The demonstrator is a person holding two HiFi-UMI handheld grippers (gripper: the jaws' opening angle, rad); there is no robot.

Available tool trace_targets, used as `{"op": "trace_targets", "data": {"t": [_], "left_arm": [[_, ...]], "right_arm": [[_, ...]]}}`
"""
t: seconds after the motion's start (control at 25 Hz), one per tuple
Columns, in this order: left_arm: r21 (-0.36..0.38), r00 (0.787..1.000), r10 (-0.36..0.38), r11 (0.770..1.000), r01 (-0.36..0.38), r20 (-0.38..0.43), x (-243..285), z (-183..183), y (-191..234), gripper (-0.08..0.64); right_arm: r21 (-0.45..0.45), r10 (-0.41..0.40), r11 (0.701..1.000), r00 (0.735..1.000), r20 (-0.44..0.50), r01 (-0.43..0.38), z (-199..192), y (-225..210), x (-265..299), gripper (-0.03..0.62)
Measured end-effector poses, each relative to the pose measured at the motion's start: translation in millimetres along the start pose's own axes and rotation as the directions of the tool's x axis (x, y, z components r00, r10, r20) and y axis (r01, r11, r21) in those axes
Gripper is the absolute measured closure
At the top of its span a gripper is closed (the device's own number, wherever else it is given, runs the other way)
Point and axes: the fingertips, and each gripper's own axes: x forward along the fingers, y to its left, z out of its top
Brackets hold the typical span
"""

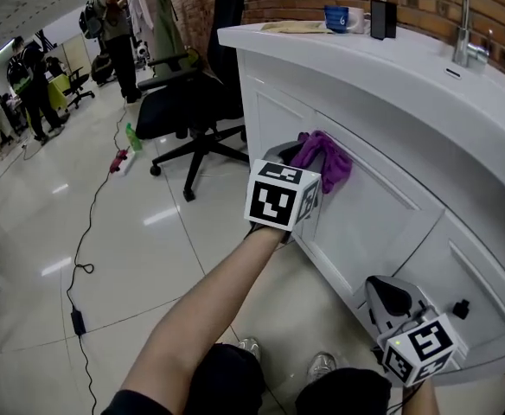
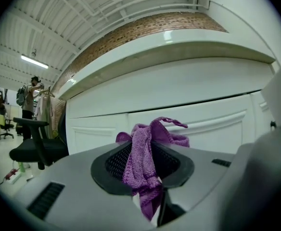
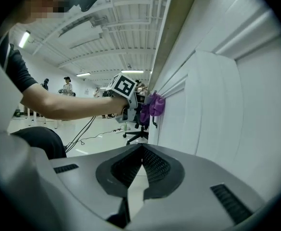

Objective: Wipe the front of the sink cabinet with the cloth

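The left hand-held gripper (image 2: pixel 145 163) and the right hand-held gripper (image 3: pixel 139 150) share one build: a smooth light-grey moulded shell, a black collar round the jaws lined with mesh-textured pads (image 3: pixel 155 165), and dark slotted vents (image 3: pixel 230 202) on the flanks. Each carries a white cube (image 1: pixel 280 195) printed with black square markers. The person wears a black short sleeve (image 3: pixel 13 67), dark trousers (image 1: pixel 226 379) and pale shoes (image 1: pixel 251 347).
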Motion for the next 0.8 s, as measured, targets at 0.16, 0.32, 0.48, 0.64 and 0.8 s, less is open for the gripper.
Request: {"op": "trace_targets", "data": {"t": [0.16, 0.32, 0.48, 0.64, 0.8], "left_arm": [[-0.010, 1.000, 0.021, 1.000, -0.021, -0.002, 5, -4, 15, 0.449], [0.011, 0.999, -0.026, 1.000, 0.026, -0.031, 5, -21, -11, 0.449], [-0.059, 0.985, -0.165, 0.985, 0.163, -0.041, -2, -37, -53, 0.449], [-0.064, 0.956, -0.293, 0.954, 0.292, -0.018, -19, -35, -107, 0.449], [-0.011, 0.935, -0.350, 0.937, 0.350, -0.047, -35, -41, -165, 0.449]], "right_arm": [[0.017, -0.011, 1.000, 1.000, 0.001, 0.010, -4, -5, 6, 0.592], [0.036, -0.025, 0.999, 1.000, 0.015, 0.025, -6, -9, 5, 0.592], [0.045, -0.037, 0.998, 0.999, 0.028, 0.035, -6, -8, -1, 0.592], [0.062, -0.056, 0.997, 0.998, 0.032, 0.054, -13, -10, -10, 0.592], [0.075, -0.084, 0.994, 0.996, 0.022, 0.083, -20, -13, -25, 0.592]]}}
